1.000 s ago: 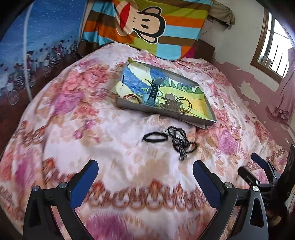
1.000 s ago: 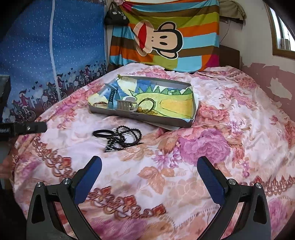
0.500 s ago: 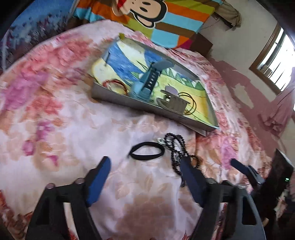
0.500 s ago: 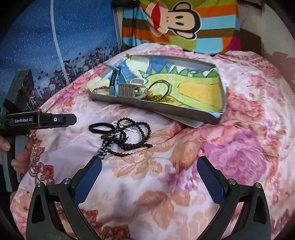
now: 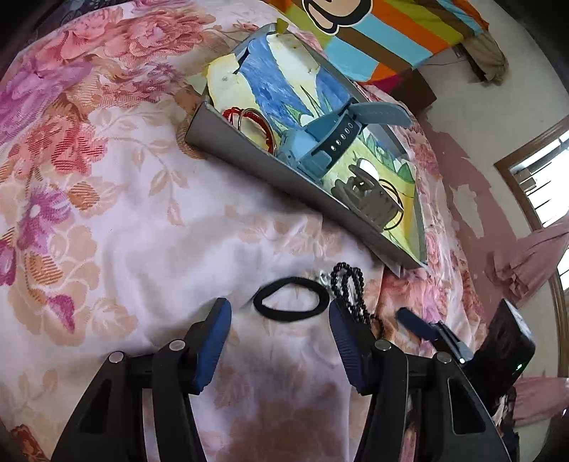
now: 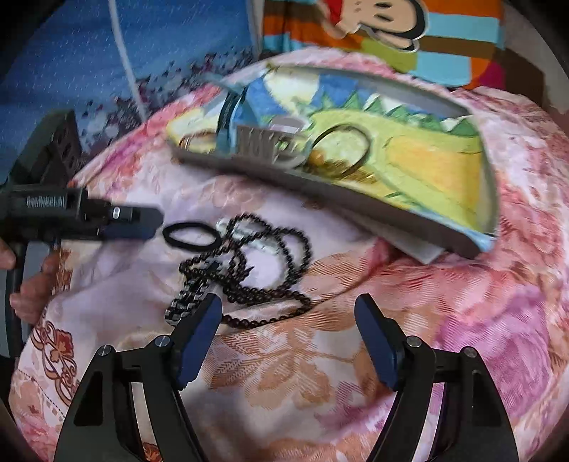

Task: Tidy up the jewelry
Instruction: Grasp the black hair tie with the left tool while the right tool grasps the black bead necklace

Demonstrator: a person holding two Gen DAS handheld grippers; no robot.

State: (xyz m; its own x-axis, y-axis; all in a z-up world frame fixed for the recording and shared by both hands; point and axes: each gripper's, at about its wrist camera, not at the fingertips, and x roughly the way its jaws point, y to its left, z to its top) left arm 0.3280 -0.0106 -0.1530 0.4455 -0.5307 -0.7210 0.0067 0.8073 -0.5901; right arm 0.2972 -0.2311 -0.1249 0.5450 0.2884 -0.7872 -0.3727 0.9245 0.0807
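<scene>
On the bed covered by a pink floral quilt [image 5: 106, 220], a thin black elastic hair band [image 5: 291, 299] lies flat in an oval, just ahead of the left gripper [image 5: 280, 321]. Its blue-padded fingers [image 5: 213, 330] stand wide apart on either side of the band, holding nothing. Touching the band's right end is a tangled string of small dark beads [image 6: 270, 270], with a black-and-white braided strap [image 6: 188, 302] lying across its near side. The right gripper [image 6: 288, 320] hovers over the near edge of that bead heap, fingers spread and empty; its left finger [image 6: 199, 330] sits just beside the strap's end. A hand [image 6: 30, 288] holds the left gripper's handle at the left of the right wrist view.

Farther up the bed, towards the striped monkey-print cloth [image 5: 373, 32], rests a shallow grey tray lined with a painted blue, green and yellow sheet [image 5: 256, 170]. In it lie red bangles [image 5: 252, 122], a blue watch strap [image 5: 327, 142], a grey bracelet [image 5: 366, 199] and a thin dark ring [image 6: 339, 149].
</scene>
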